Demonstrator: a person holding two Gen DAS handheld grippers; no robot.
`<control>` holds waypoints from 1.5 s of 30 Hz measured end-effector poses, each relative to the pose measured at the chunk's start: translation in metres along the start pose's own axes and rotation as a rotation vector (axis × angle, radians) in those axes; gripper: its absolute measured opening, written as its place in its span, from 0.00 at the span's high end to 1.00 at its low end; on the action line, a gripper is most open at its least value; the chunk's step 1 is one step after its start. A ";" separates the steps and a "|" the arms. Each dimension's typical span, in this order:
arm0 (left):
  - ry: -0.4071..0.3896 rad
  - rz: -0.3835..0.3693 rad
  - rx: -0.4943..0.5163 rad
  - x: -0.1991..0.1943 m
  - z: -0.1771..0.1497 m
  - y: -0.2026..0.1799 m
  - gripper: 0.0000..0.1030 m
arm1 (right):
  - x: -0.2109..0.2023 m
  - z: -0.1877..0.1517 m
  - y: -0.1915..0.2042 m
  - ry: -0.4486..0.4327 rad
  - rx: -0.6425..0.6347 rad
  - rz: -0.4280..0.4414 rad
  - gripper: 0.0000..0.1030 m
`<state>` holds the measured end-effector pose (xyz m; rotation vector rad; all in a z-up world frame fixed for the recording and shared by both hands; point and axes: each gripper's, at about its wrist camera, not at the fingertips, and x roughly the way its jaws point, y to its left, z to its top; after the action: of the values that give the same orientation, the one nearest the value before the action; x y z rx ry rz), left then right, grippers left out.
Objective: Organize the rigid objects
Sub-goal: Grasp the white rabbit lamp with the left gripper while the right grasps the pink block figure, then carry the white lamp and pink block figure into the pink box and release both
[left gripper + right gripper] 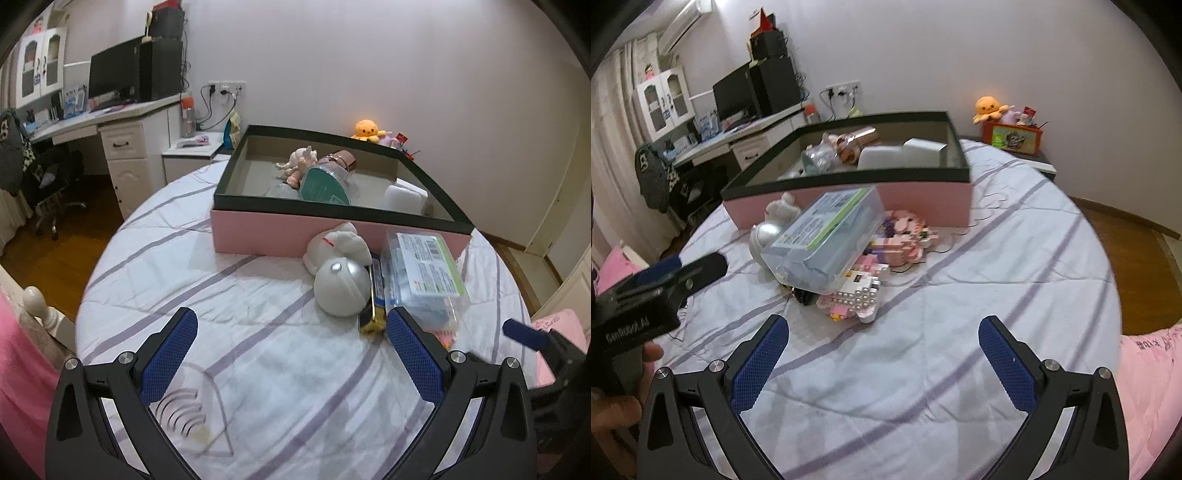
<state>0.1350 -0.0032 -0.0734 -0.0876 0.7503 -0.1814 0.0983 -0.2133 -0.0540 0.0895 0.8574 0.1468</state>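
Only the right wrist view shows the pink brick-built toys [886, 251] lying under and beside the clear plastic case [827, 236], just in front of the pink box [849, 206]. That dark-rimmed box holds a doll [299, 162], a teal-lidded jar [325, 184] and white blocks [404, 197]. A smooth silver ball [341, 286] touches the case. Left gripper [291, 354] and right gripper [882, 362] both hover with jaws spread, holding nothing.

Half buried under the clear plastic case [827, 236]: pink brick figures [908, 240], shapes unclear. Gold-edged item [373, 295] wedged between case and silver ball [341, 291], kind unreadable. Box [849, 184] contents smeared by blur. Right tool [524, 334] cut off at frame edge, grip state unreadable there.
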 end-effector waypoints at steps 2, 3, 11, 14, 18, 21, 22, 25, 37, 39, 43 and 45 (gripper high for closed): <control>0.007 0.000 0.002 0.009 0.005 -0.001 0.00 | 0.010 0.002 0.001 0.017 -0.006 0.000 0.00; 0.011 0.004 0.004 0.013 0.007 -0.002 0.00 | 0.015 0.003 0.001 0.024 -0.005 0.001 0.00; 0.055 0.026 0.004 0.051 0.020 -0.010 0.00 | 0.028 0.005 -0.001 0.038 0.001 -0.014 0.12; 0.065 0.039 0.021 0.060 0.024 -0.015 0.01 | 0.029 0.007 0.002 0.041 -0.012 -0.001 0.24; 0.107 -0.048 -0.004 0.076 0.029 -0.015 0.16 | 0.034 0.010 0.011 0.060 -0.040 -0.009 0.34; 0.104 -0.112 0.008 0.078 0.031 -0.020 0.38 | 0.037 0.013 0.012 0.068 -0.046 -0.010 0.36; 0.102 -0.127 0.014 0.077 0.030 -0.022 0.42 | 0.035 0.012 0.011 0.060 -0.048 -0.002 0.43; 0.095 -0.156 -0.001 0.068 0.023 -0.014 0.42 | 0.028 0.008 0.006 0.051 -0.044 0.013 0.51; 0.077 -0.133 -0.026 0.055 0.016 -0.004 0.42 | 0.028 0.008 0.004 0.041 -0.039 0.008 0.52; 0.056 -0.125 -0.030 0.044 0.013 0.000 0.42 | 0.022 0.004 0.000 0.031 -0.022 0.031 0.52; 0.026 -0.117 -0.031 0.024 0.005 0.007 0.42 | 0.010 0.001 -0.002 0.014 -0.017 0.037 0.52; 0.018 -0.117 -0.033 0.018 0.004 0.010 0.42 | 0.002 0.001 -0.003 0.000 -0.014 0.037 0.52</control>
<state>0.1521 0.0033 -0.0842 -0.1621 0.7672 -0.2814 0.1010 -0.2161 -0.0555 0.0922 0.8549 0.1876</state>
